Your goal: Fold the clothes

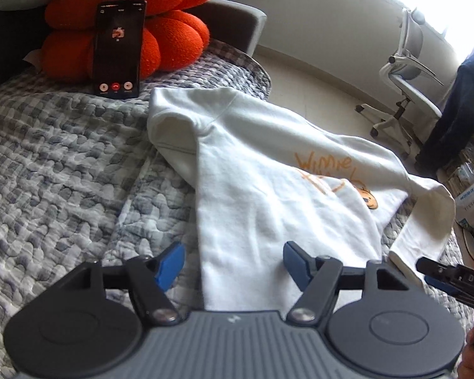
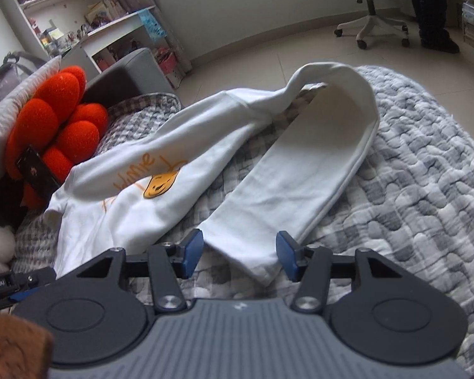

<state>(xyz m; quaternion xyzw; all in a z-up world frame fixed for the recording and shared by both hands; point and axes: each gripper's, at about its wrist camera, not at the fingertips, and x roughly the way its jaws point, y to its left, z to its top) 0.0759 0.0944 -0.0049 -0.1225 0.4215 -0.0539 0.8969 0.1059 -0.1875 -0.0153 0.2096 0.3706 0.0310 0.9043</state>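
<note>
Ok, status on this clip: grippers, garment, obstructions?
Left gripper open over white printed sweatshirt hem. Right gripper open around cuff of long sleeve. Black phone against orange cushion, clear.

A white sweatshirt (image 2: 136,208) lies on the quilted bed (image 2: 426,189), its orange print facing up. One sleeve (image 2: 300,173) loops toward the bed's far edge and back, its cuff lying between the spread blue fingers (image 2: 191,252) of the right gripper (image 2: 239,254), which seem not to touch it. An orange cushion (image 2: 57,120) props a phone (image 2: 38,173) at the bed's left end.
</note>
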